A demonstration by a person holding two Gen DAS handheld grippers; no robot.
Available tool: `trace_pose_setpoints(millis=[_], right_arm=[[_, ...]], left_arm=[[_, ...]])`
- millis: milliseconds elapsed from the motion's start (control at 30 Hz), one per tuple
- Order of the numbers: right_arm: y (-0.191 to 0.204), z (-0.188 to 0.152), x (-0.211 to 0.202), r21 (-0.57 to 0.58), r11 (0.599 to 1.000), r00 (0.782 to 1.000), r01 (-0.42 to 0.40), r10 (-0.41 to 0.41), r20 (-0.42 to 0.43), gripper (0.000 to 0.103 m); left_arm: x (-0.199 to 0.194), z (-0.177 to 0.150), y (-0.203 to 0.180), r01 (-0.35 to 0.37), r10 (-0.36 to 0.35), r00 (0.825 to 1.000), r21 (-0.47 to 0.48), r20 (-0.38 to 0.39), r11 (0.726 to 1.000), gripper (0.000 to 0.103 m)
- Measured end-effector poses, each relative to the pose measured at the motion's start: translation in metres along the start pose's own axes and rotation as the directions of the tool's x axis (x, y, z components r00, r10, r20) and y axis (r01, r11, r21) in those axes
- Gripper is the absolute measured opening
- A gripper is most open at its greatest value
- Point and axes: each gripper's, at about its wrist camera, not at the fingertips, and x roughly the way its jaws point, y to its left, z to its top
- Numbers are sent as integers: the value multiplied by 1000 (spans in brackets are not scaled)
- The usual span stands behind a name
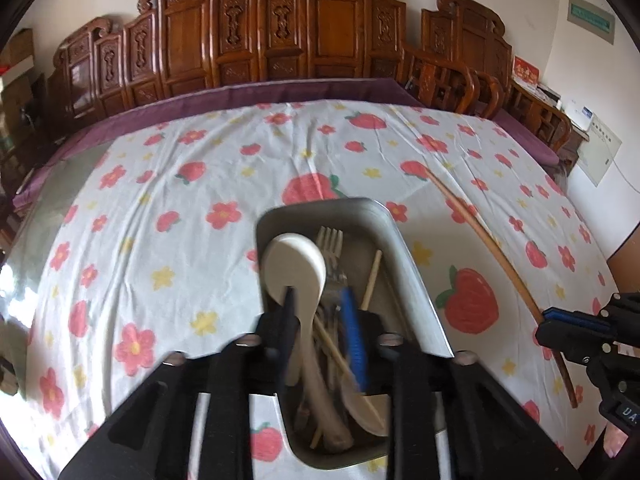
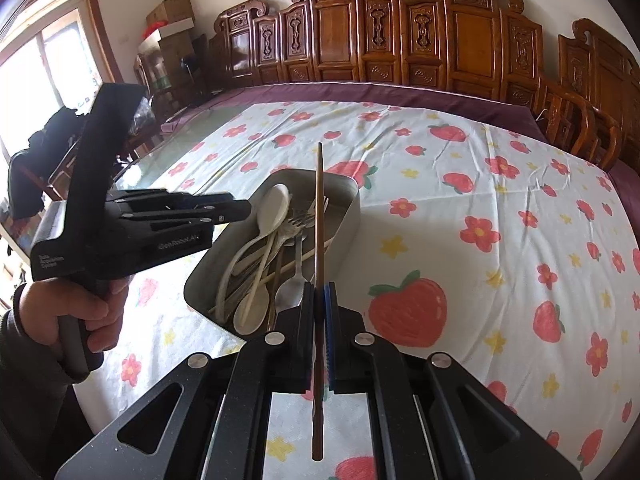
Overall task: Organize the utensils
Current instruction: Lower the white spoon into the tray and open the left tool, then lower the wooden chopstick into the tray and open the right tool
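A metal tray (image 1: pixel 416 280) holds white spoons, forks and chopsticks. My left gripper (image 1: pixel 318 298) hangs over the tray with its fingers apart and nothing clearly held; a white spoon (image 1: pixel 294 264) lies just beyond its tips. My right gripper (image 2: pixel 319 292) is shut on a long brown chopstick (image 2: pixel 319 208), which points forward over the tray (image 2: pixel 344 216). The left wrist view shows that chopstick (image 1: pixel 480 236) slanting above the cloth, held by the right gripper (image 1: pixel 560 322) at the right edge. The left gripper (image 2: pixel 240 210) shows at the tray's left side.
The table is covered by a white cloth with strawberries and flowers (image 2: pixel 480 200), edged with purple cloth. Carved wooden chairs (image 2: pixel 440 40) line the far side. A glass table top (image 2: pixel 168 164) shows at the left.
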Motion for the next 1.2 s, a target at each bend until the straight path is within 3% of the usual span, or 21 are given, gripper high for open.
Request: trace_pose_setpoints(millis=[100,167,233,367,433,467,733,800,867,1200], right_arm=[[3,2,2,7,1000,1000,-5,5,-1,6],[6,4,5,12,1000,1000,-10,10,0,6],[9,6,8,21,1000,1000,-19,19,0,6],[14,11,19,54,997,999,-46,46,-1,6],[20,14,24,58,997,998,-56,56,4,6],[25,16,27,49,997,998,-59,58,10,6],[43,27,54,77,995,997,-70,68,31,6],[43,29,63,89,994,998,-61,58,32,6],[41,30,70,105,993,998,-50,47,28,6],[28,20,89,138,990,1000,20,-22,14,7]], left_arm=[[-7,1,7,-21,21,1000,-7,18,1000,35],[-13,2,13,-32,33,999,-20,35,999,51],[-20,4,19,-42,44,997,-32,59,999,60],[-30,8,30,-60,64,994,-52,93,997,66],[-34,10,36,-63,69,991,-64,112,996,83],[-37,10,39,-71,79,989,-69,126,995,85],[-46,14,69,-111,129,980,-128,148,986,85],[-46,14,75,-115,136,980,-143,146,983,86],[-47,13,79,-120,143,979,-154,148,981,94],[-47,14,85,-117,141,978,-160,150,980,95]])
